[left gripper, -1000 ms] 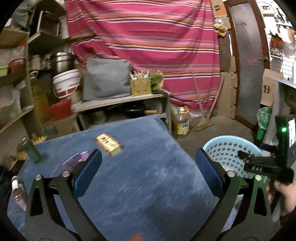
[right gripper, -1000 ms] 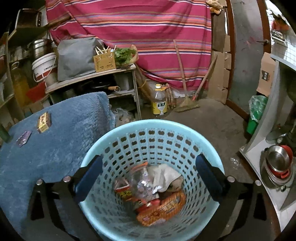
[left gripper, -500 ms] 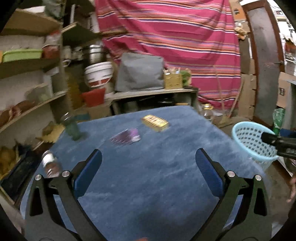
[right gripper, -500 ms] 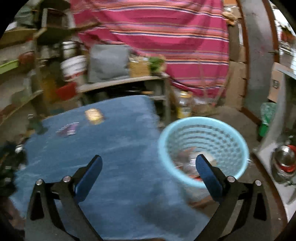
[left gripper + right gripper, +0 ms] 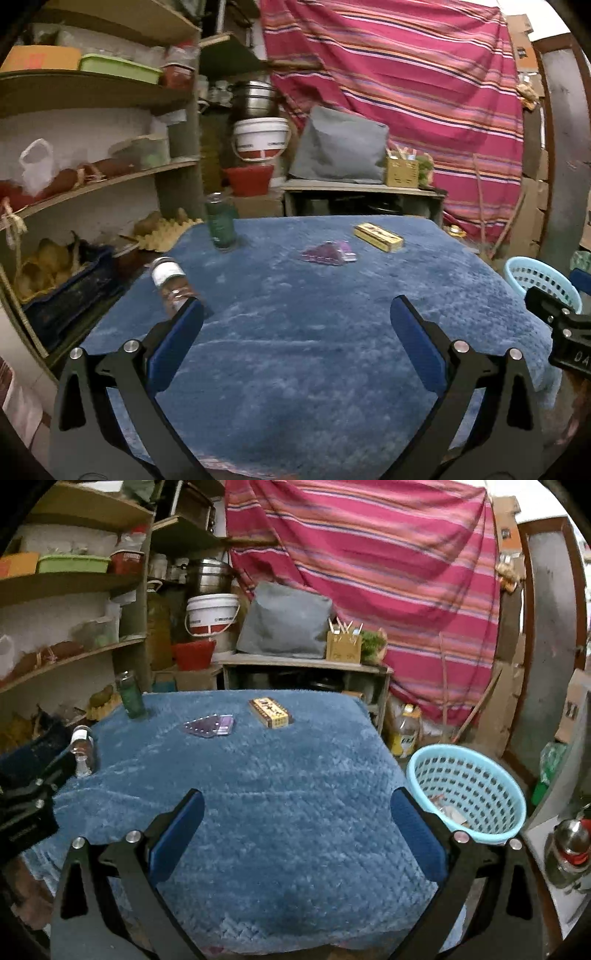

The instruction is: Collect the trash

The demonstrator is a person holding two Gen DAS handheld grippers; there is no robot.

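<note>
Hovering over the near edge of the blue-covered surface (image 5: 295, 812), your right gripper (image 5: 295, 821) has its blue fingers (image 5: 177, 830) spread wide with nothing between them. Your left gripper (image 5: 293, 332) matches it, wide and empty, above the same surface's near part. In the left wrist view, a small clear bottle (image 5: 170, 284) lies on its side at 10 o'clock, just past the left finger's tip. Farther out, at about 12 o'clock, a purple wrapper (image 5: 328, 254) lies flat on the cover, with a yellow box (image 5: 377, 237) just beyond it toward 1 o'clock, close but apart. A green bottle (image 5: 220, 225) stands upright at the far left corner, around 11 o'clock. In the right wrist view, the light blue basket (image 5: 466, 792) sits on the floor at 3 o'clock, beside the surface's right edge, with some trash in its bottom.
</note>
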